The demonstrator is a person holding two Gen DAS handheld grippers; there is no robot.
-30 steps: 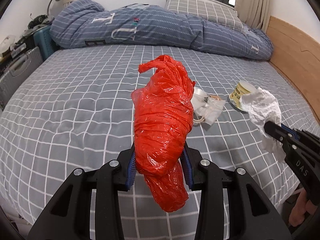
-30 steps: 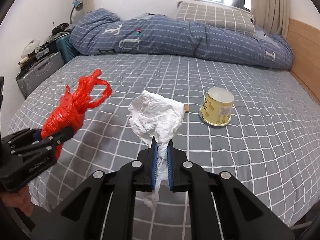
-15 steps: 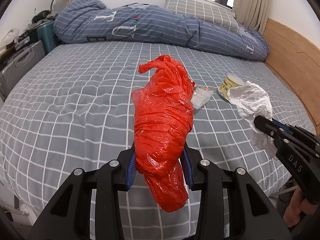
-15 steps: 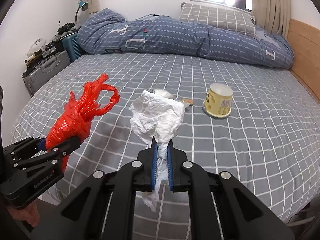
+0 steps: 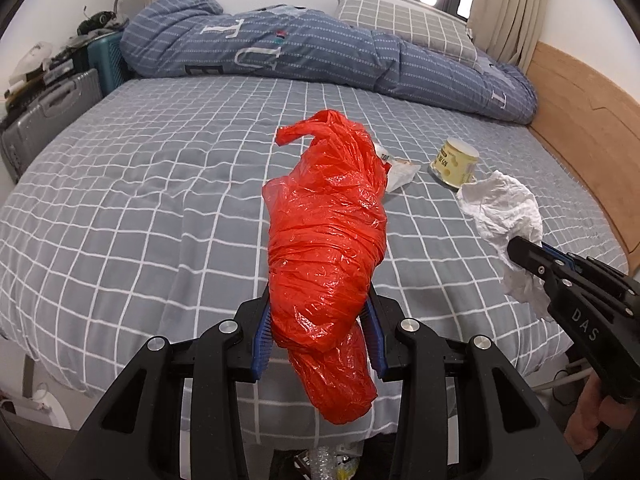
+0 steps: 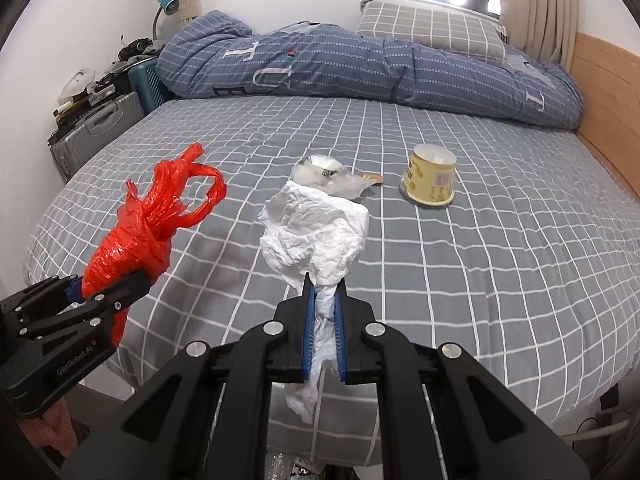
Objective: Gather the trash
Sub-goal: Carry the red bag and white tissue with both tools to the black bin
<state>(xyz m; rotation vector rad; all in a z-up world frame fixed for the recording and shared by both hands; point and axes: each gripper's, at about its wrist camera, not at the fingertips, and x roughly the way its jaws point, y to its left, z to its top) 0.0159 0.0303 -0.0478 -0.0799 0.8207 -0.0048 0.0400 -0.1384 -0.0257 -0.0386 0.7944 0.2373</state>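
Taking the yellow paper tub [image 6: 431, 178] on the bed as our landmark: well left of it, and nearer us, our left gripper [image 5: 319, 334] squeezes the twisted red plastic bag [image 5: 326, 248] around its middle, off the bed. It looks light, soft and slick, so we grip the bunched waist. Nearer the tub, our right gripper [image 6: 324, 326] pinches the crumpled white tissue [image 6: 316, 236] by its tail; feather-light and easily torn, so hold gently. Just left of the tub lies a crinkled wrapper [image 6: 332, 178]; the tub looks stiff, best taken by the rim
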